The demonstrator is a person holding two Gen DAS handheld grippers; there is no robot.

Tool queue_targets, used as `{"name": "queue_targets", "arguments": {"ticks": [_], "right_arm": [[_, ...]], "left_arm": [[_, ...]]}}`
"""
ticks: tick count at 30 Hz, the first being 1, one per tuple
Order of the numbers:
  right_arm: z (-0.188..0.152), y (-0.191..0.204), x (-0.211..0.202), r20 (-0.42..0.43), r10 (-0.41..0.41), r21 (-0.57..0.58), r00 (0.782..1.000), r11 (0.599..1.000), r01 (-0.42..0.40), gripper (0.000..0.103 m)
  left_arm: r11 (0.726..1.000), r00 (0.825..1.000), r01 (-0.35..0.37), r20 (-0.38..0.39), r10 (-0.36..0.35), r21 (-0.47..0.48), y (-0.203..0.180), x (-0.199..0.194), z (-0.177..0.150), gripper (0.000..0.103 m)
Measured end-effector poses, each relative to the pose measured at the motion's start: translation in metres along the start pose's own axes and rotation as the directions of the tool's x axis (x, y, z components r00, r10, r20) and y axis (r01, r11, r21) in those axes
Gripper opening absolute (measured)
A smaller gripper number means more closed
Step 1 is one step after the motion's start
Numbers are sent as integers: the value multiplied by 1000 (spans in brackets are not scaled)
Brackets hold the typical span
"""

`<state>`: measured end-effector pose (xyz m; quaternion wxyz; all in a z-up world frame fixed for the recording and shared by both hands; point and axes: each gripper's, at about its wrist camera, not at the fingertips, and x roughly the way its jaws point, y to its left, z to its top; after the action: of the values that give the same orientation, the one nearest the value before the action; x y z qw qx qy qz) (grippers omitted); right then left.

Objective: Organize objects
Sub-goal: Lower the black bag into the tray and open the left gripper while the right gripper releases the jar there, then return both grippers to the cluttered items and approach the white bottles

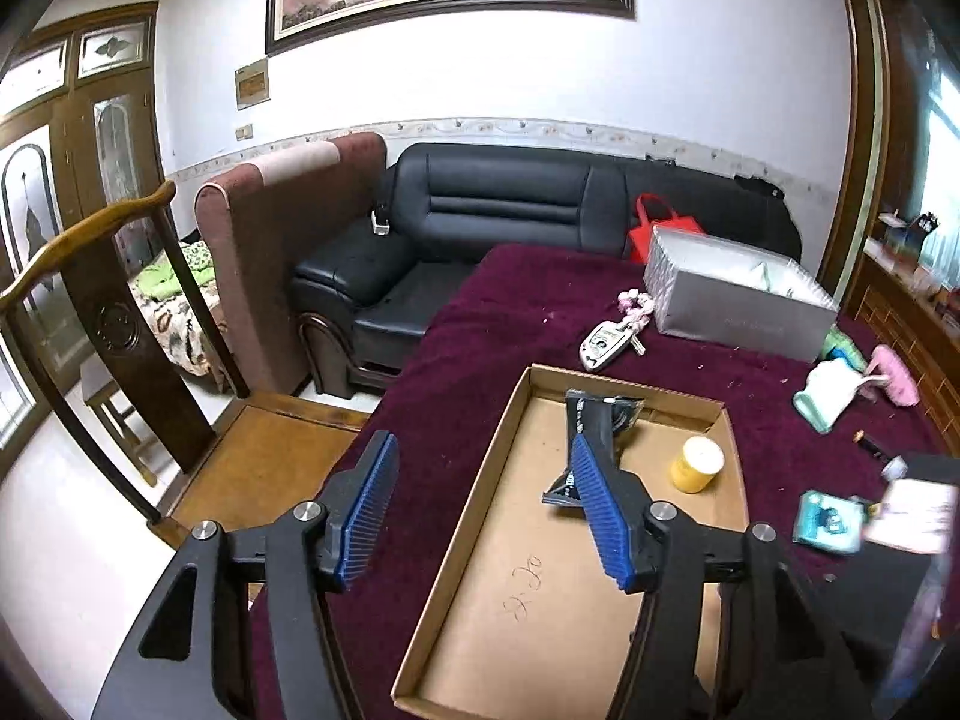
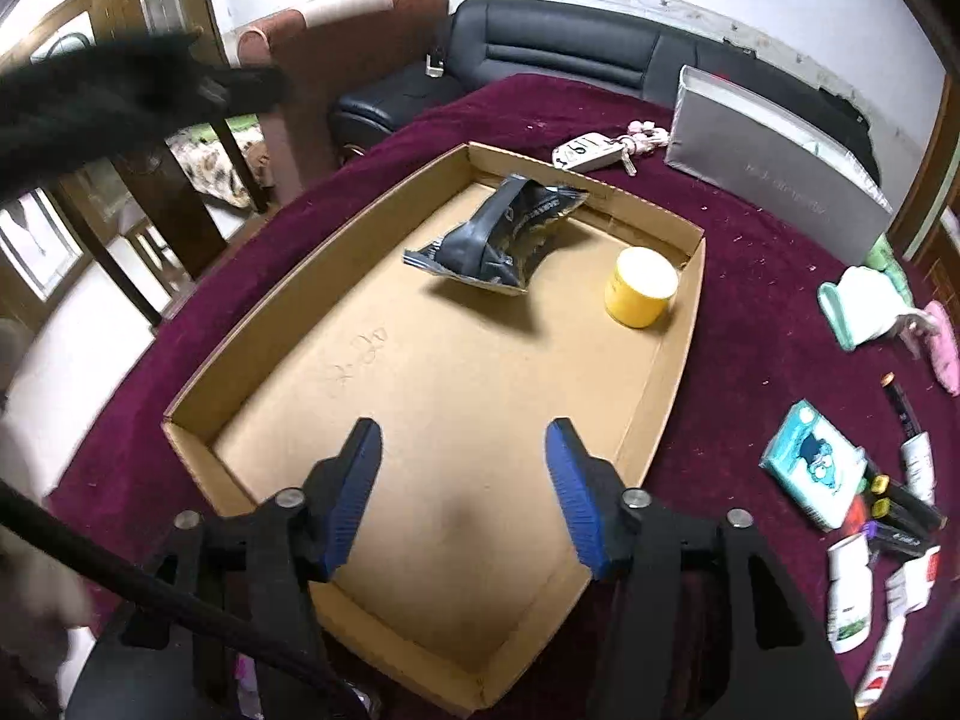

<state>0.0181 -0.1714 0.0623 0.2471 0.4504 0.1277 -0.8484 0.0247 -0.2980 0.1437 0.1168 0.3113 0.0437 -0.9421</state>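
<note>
A shallow cardboard tray lies on the maroon-covered surface, its long axis running from the bottom centre of the right wrist view up toward the upper middle. Inside it, near the far end, a crumpled black foil pouch lies tilted, its long axis slanting from lower left to upper right, the torn open end pointing upper right toward the tray's far wall. Just to its right stands a yellow jar with a cream lid, upright, apart from the pouch. The rest of the tray floor is bare cardboard with a pencil scribble. The right gripper hovers over the tray's near end, jaws apart with nothing between them. The left gripper is likewise spread and empty, over the tray's left wall. Beyond the tray lie a key fob and a silver box; small packets and bottles crowd the right edge.
</note>
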Motion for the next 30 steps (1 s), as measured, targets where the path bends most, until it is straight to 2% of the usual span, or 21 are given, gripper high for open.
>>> {"name": "queue_targets", "arguments": {"ticks": [2,8,13,19,27,30], "right_arm": [[-2,1,4,-14,-35,-11,999,999,35,58],[-10,-10,-5,-7,-29,25,1000,999,29,58],[-19,-22,-25,27,-30,64,999,998,28,58],[-46,-52,-48,42,-36,147,998,989,29,59],[-89,-109,-87,79,-93,266,993,962,68,59],[-105,-134,-106,100,-120,318,988,945,82,63]], "left_arm": [[1000,1000,0,11,1,-7,3,-6,-1,58],[1000,999,1,53,-1,-7,0,-28,-4,59],[1000,997,17,75,-18,5,-10,-45,-9,66],[999,996,41,83,-44,30,-29,-61,-14,67],[992,992,70,98,-81,109,-74,-87,-22,68],[987,990,82,102,-96,138,-92,-96,-24,69]]}}
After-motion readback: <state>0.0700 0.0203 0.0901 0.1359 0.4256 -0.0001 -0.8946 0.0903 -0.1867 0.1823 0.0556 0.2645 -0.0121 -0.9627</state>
